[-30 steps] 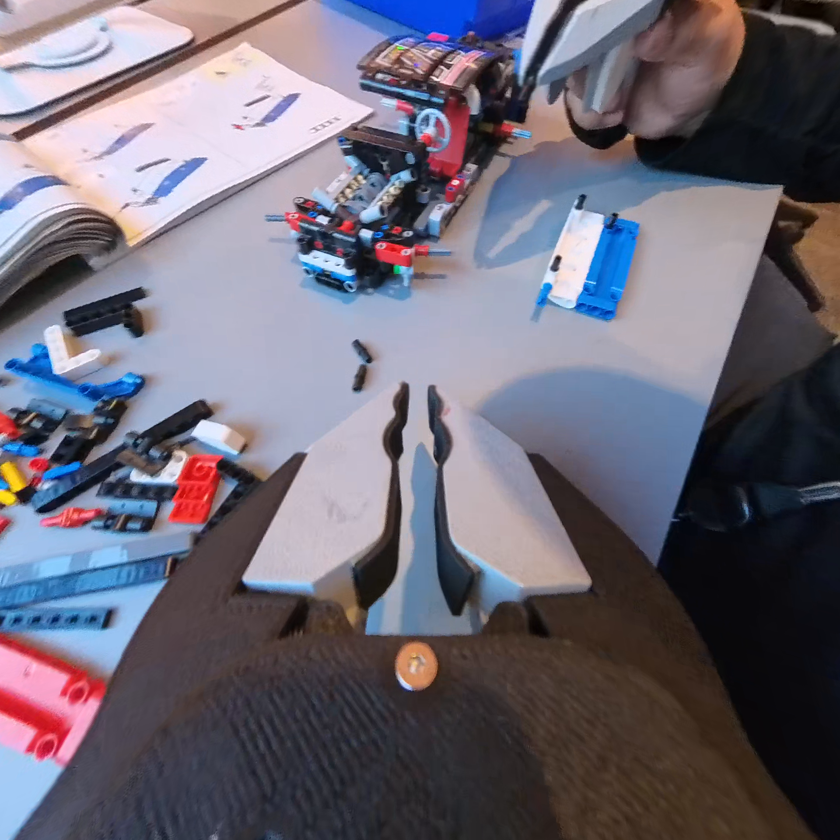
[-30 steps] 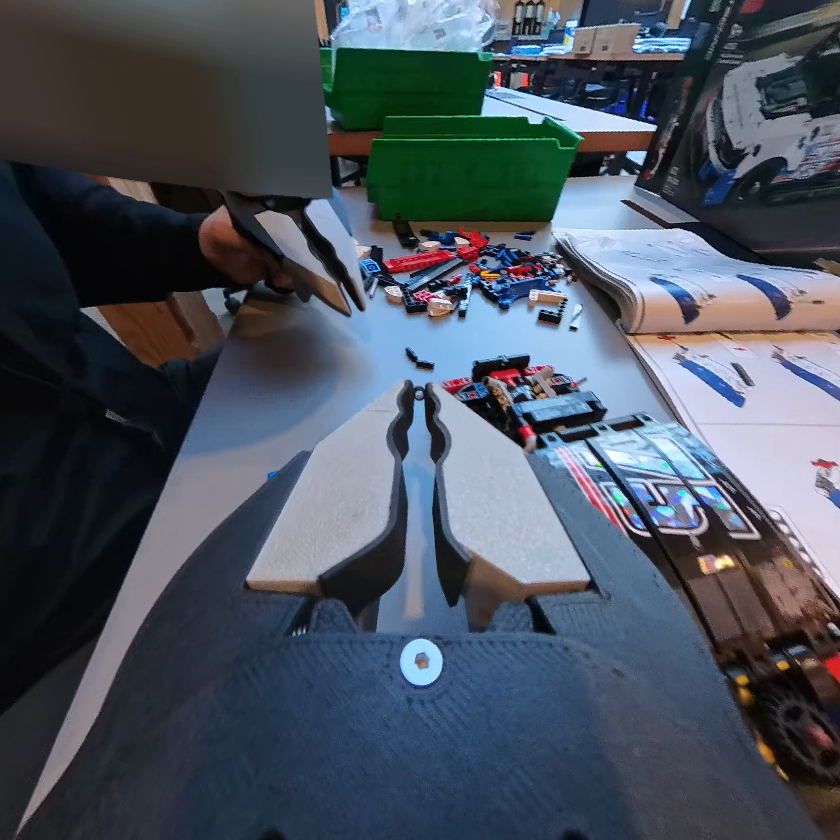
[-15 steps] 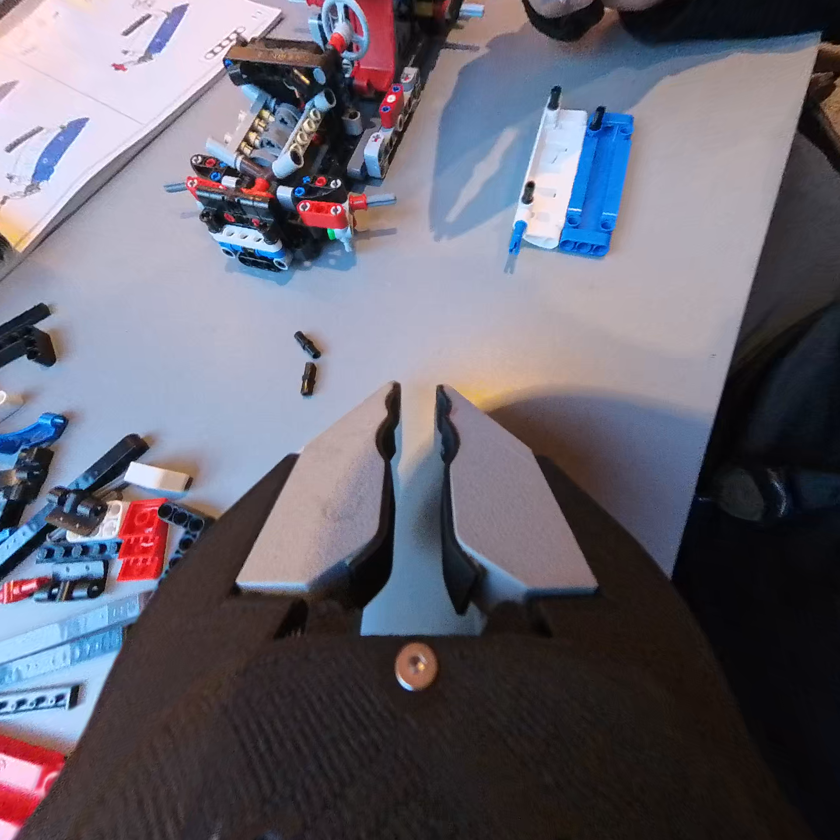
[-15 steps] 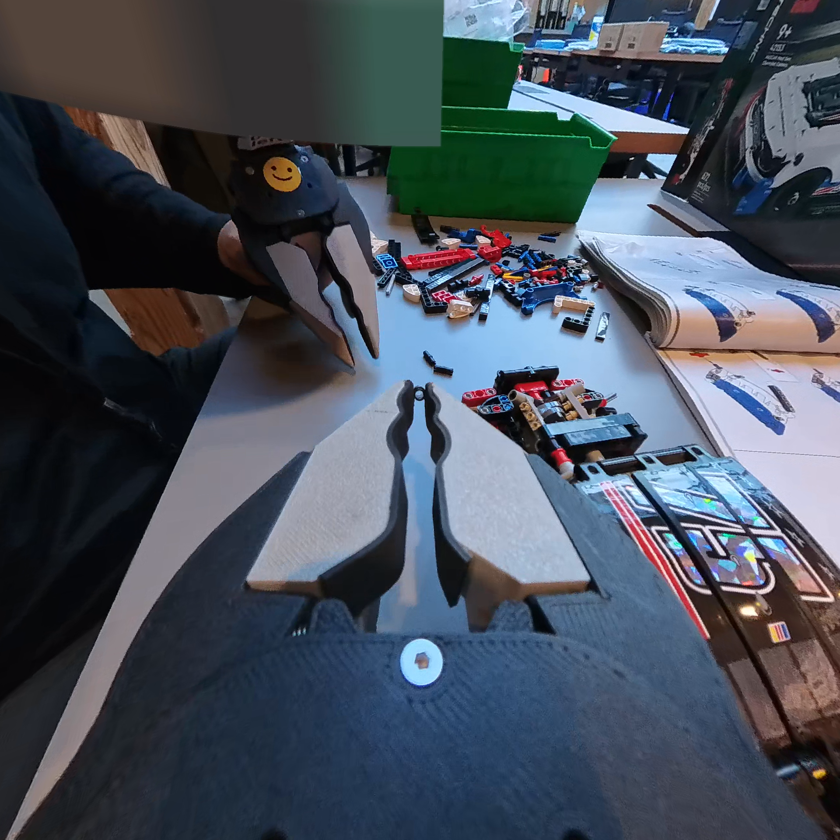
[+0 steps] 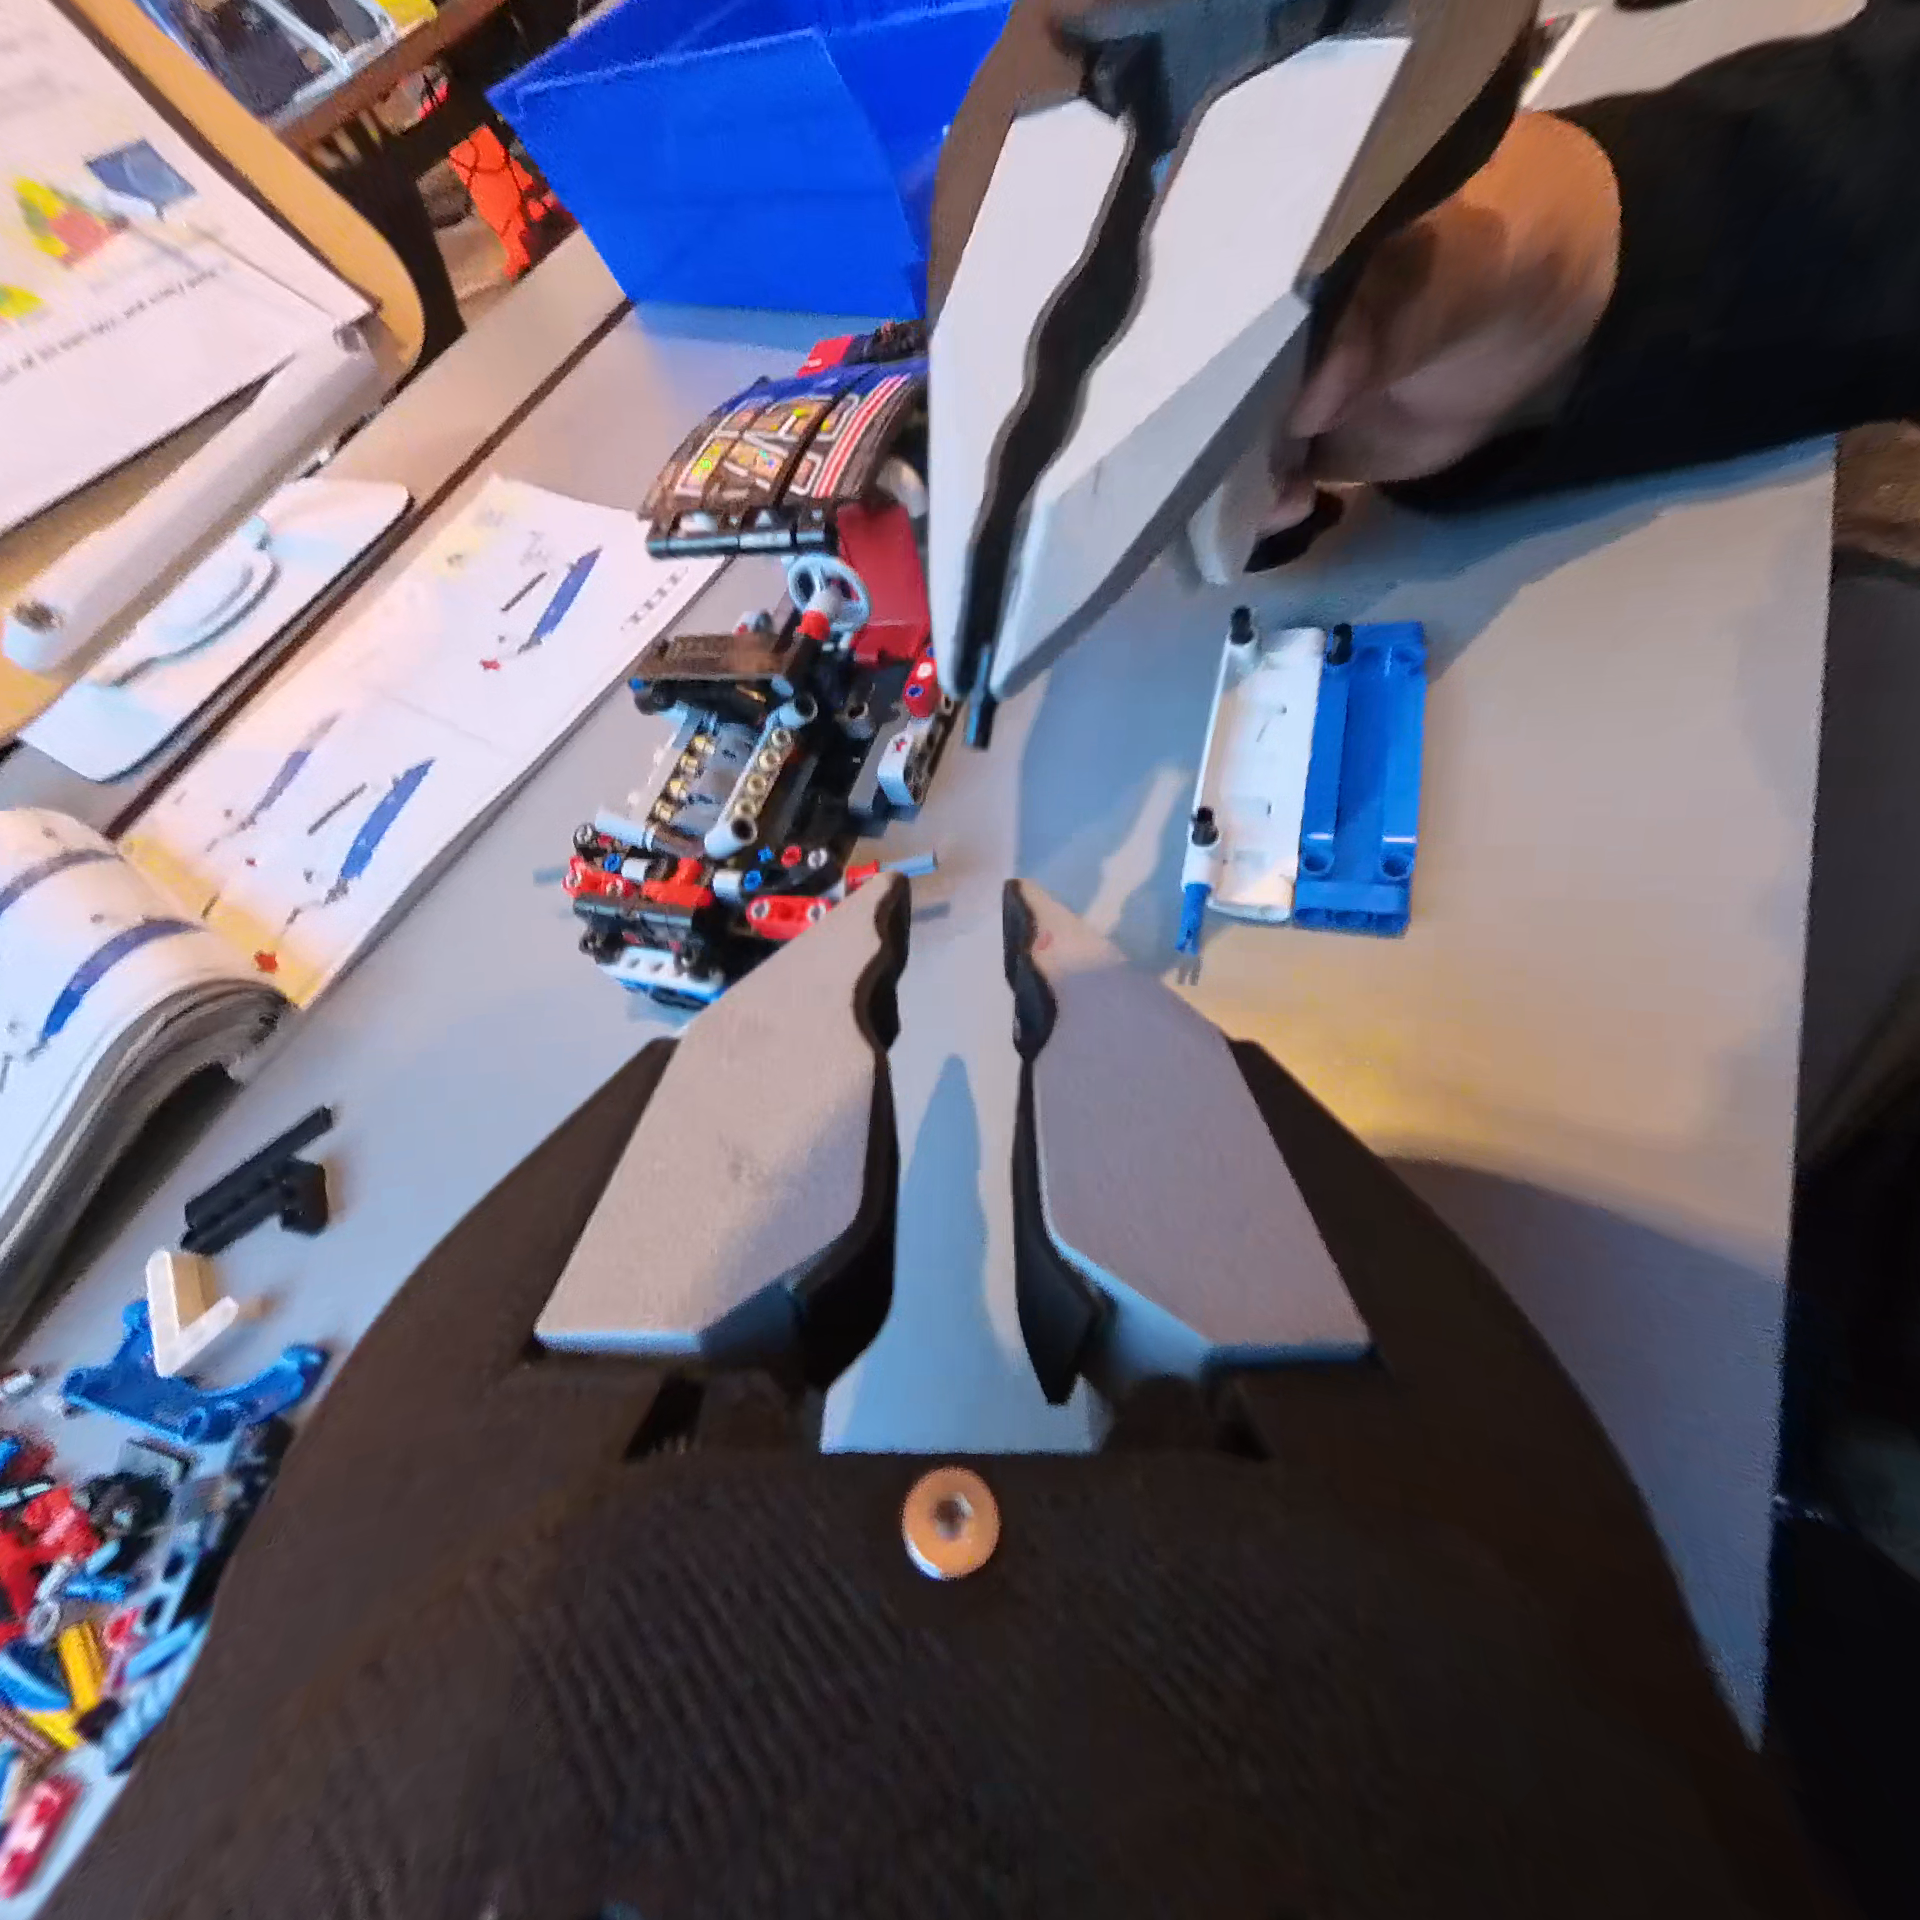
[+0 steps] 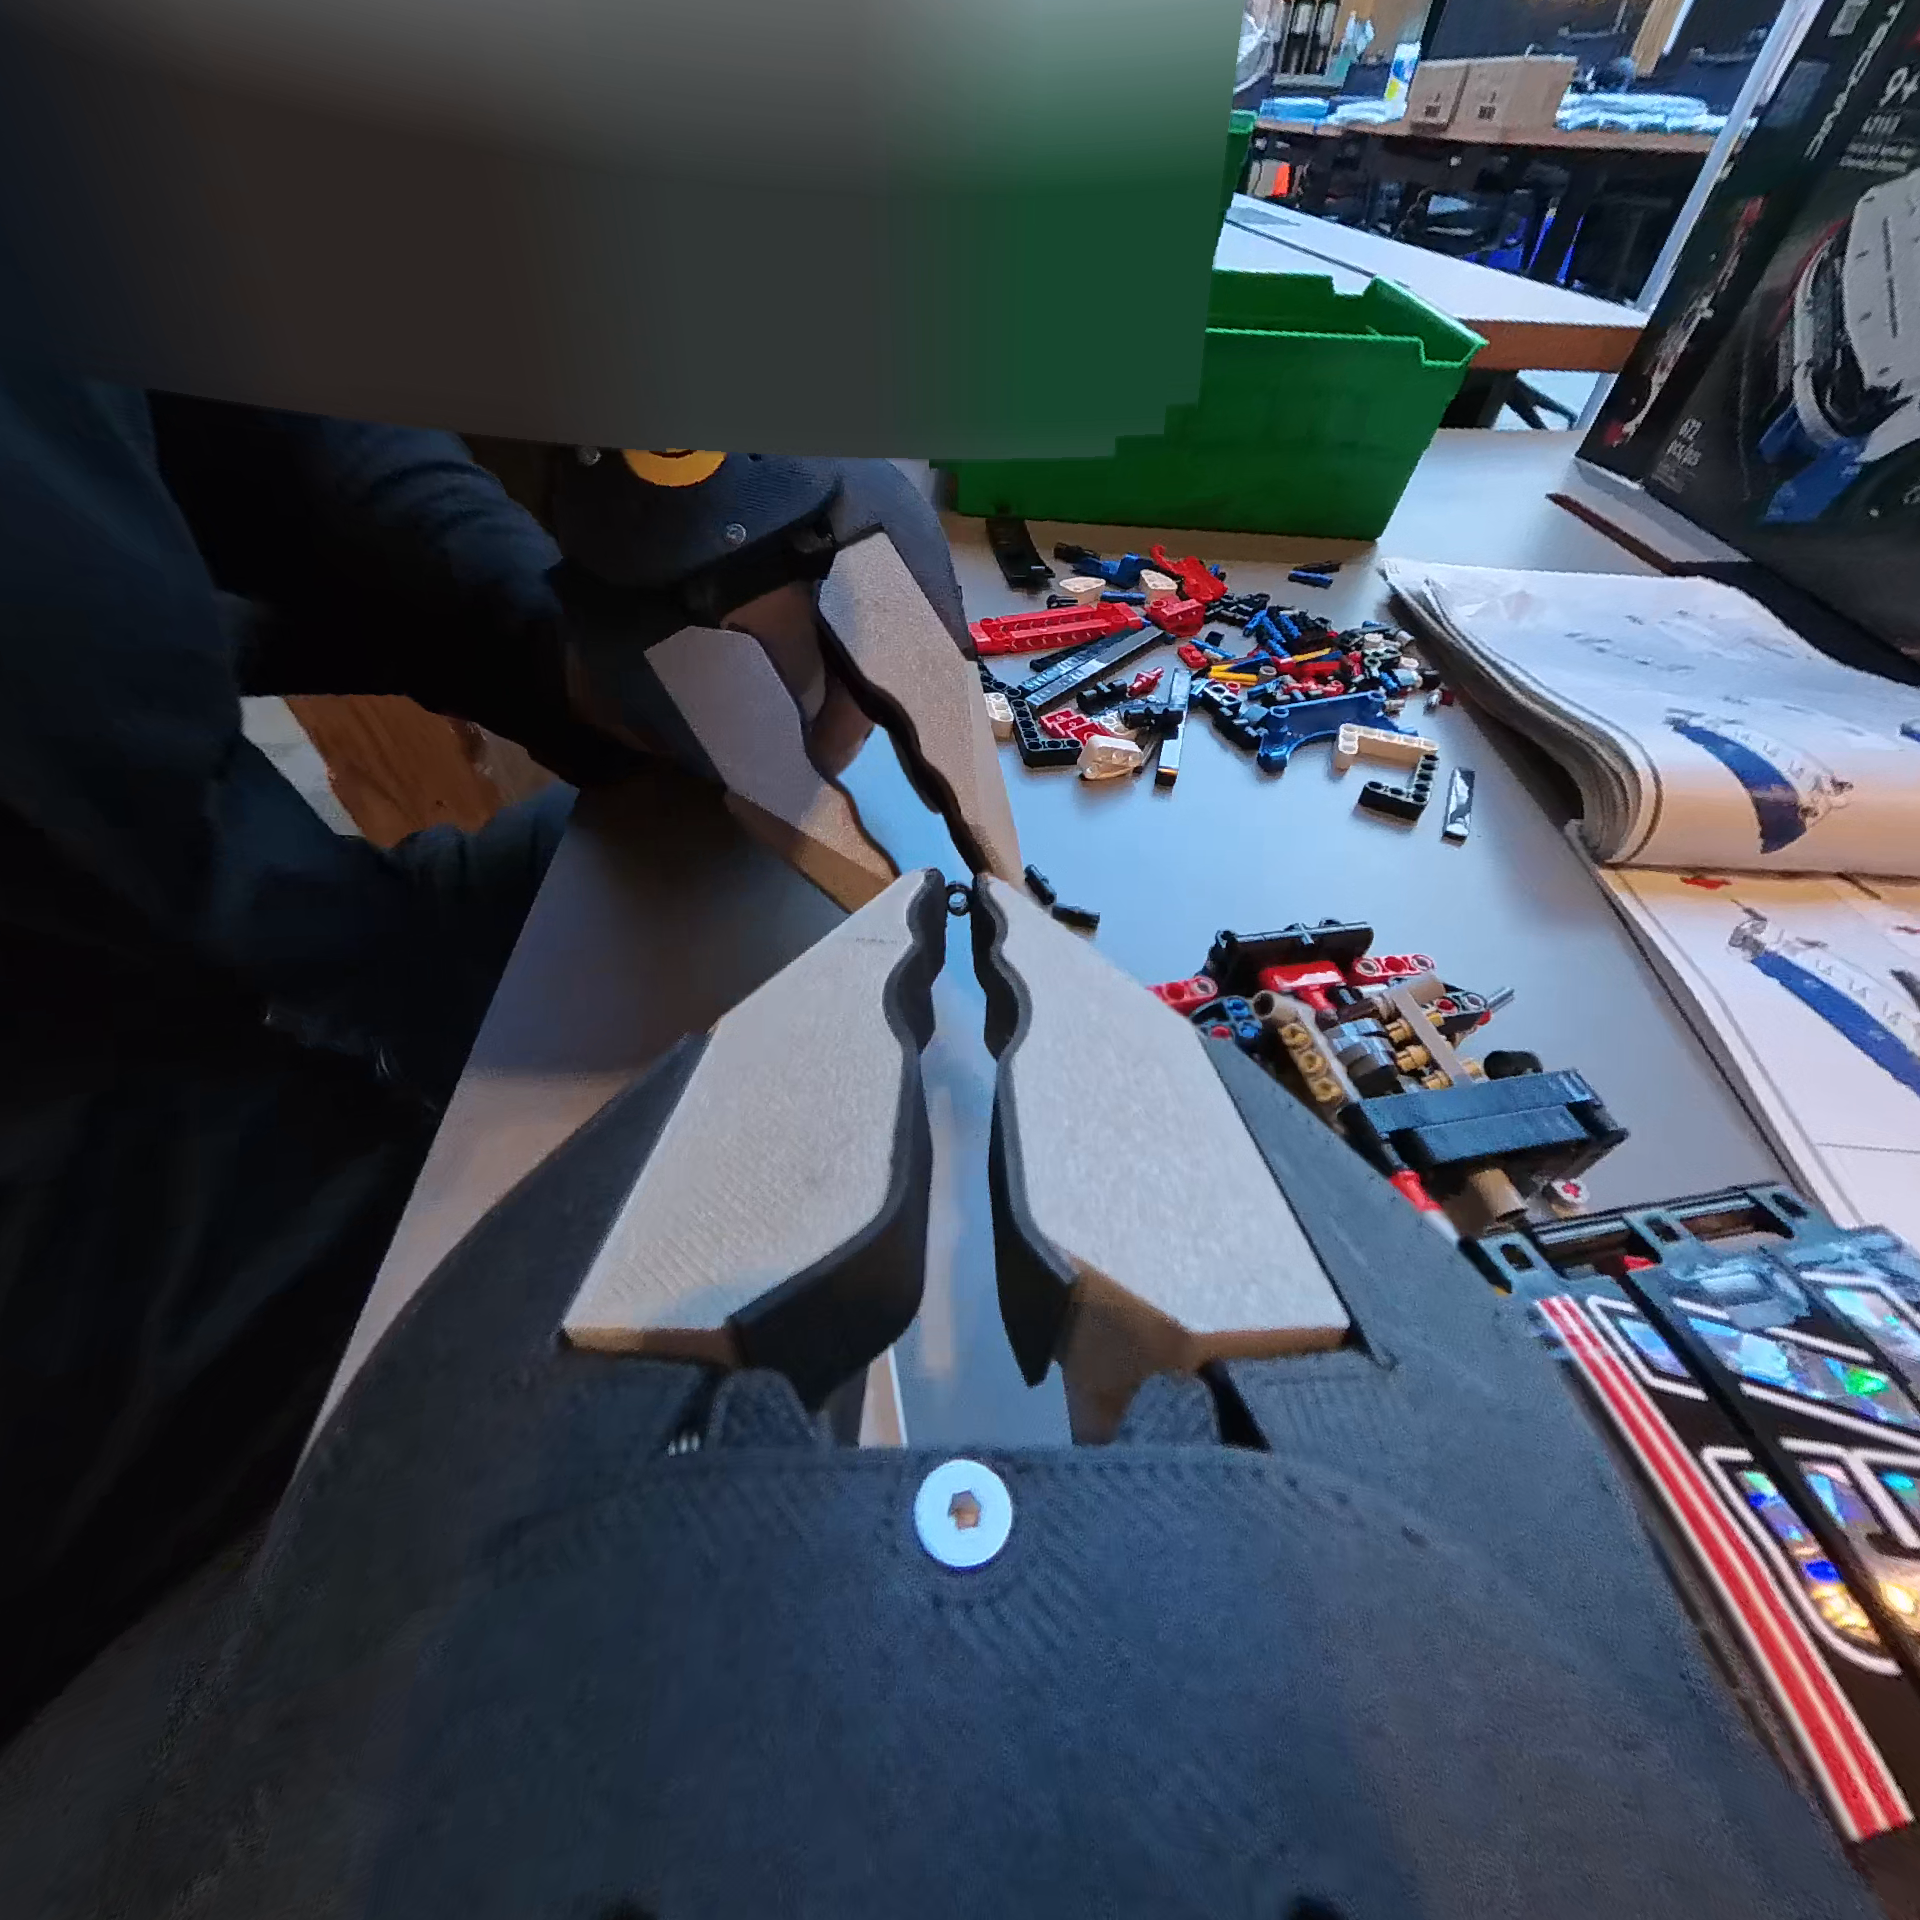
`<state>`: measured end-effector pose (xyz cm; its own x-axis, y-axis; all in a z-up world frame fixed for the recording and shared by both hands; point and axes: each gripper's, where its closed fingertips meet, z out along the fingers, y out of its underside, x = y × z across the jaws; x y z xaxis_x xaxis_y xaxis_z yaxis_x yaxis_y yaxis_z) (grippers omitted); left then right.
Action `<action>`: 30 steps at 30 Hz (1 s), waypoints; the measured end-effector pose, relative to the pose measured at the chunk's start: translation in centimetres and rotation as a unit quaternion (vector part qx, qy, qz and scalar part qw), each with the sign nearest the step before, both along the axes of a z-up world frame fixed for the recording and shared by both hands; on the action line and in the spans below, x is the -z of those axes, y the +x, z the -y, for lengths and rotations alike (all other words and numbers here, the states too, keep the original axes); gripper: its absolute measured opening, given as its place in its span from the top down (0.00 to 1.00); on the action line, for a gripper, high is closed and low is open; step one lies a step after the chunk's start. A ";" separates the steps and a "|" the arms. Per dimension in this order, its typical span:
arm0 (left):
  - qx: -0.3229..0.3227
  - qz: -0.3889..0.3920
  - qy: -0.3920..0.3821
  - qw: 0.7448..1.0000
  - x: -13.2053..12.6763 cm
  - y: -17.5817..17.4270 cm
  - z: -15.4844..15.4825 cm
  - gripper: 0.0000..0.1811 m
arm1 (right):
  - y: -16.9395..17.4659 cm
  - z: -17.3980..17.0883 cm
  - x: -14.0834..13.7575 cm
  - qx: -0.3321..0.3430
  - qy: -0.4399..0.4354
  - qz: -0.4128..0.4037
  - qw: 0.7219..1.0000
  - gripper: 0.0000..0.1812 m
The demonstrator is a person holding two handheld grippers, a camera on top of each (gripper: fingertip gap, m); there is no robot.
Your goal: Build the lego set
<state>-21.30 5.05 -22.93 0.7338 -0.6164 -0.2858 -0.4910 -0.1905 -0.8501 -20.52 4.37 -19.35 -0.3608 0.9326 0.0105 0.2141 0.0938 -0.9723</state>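
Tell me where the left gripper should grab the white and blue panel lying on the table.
Across the long edges, mid-length, from above. The panel lies flat, long and narrow, with black pins standing at its far end and white edge; the middle is bare. The left gripper is open and empty.

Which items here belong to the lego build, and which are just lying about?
Job: right gripper holding a black pin; car chassis; white-and-blue panel; loose parts; instruction booklet; open left gripper.

Lying about: green bins; blue bin.

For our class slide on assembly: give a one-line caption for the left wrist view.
Open left gripper faces the part-built car while the right gripper pinches a small black pin beside a white-and-blue panel.
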 end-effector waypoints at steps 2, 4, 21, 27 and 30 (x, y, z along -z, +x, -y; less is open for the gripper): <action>-0.004 -0.016 0.022 1.000 -0.5 0.3 -0.4 0.92 | 0.0 -0.1 0.1 -0.001 -0.021 0.007 1.000 0.99; -0.003 -0.029 0.042 0.999 -1.1 0.7 -0.6 0.94 | 0.1 -0.1 0.1 -0.004 -0.045 0.015 0.999 0.99; -0.006 -0.083 0.082 0.993 -0.9 1.5 -1.2 0.96 | -0.3 -0.4 0.4 -0.017 -0.156 0.044 0.987 0.99; -0.006 -0.074 0.073 0.995 -0.7 1.4 -1.3 0.99 | -0.6 -0.1 0.6 -0.020 -0.154 0.049 0.987 0.99; -0.008 -0.064 0.066 0.996 -0.7 1.2 -1.4 1.00 | -0.6 -0.2 0.7 -0.018 -0.159 0.050 0.986 0.99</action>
